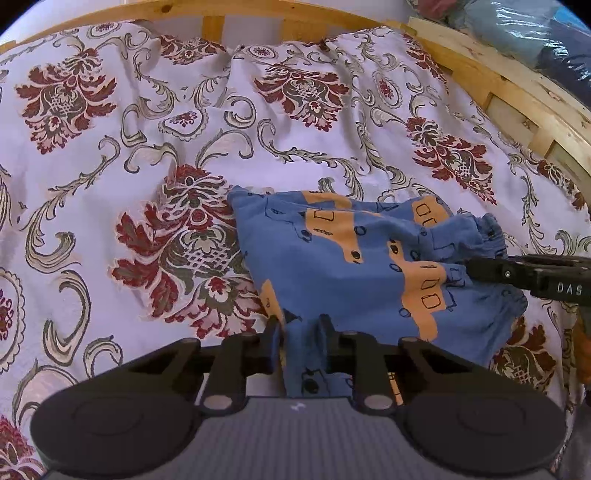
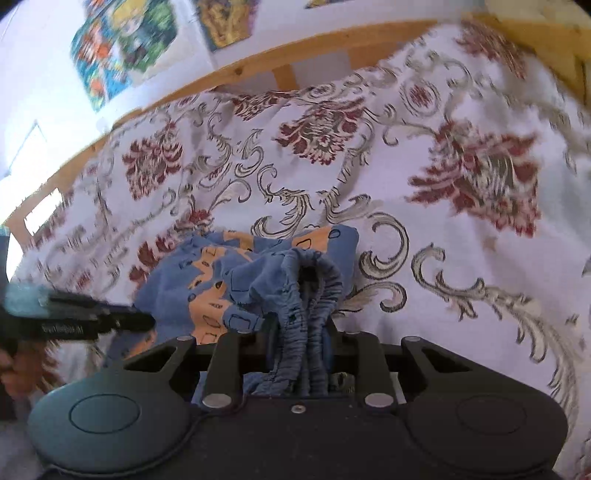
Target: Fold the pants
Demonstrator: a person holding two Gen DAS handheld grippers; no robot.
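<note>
The pants point(image 1: 354, 266) are small, thin and floppy, so I'd say light but sloppy to handle. They lie bunched on the bedspread point(image 1: 110, 155). The left gripper point(image 1: 299, 332) pinches a leg end and the right gripper point(image 2: 301, 332) pinches the elastic waistband point(image 2: 314, 291). There's plenty of bedspread beyond the pants, and the wooden rail point(image 1: 229, 11) is well behind them.

White letters "DAS" on the black body of the right gripper point(image 1: 476, 267), cut off by the left wrist view's edge. White lettering also on the left gripper point(image 2: 147, 321) body in the right wrist view, too blurred to read.
</note>
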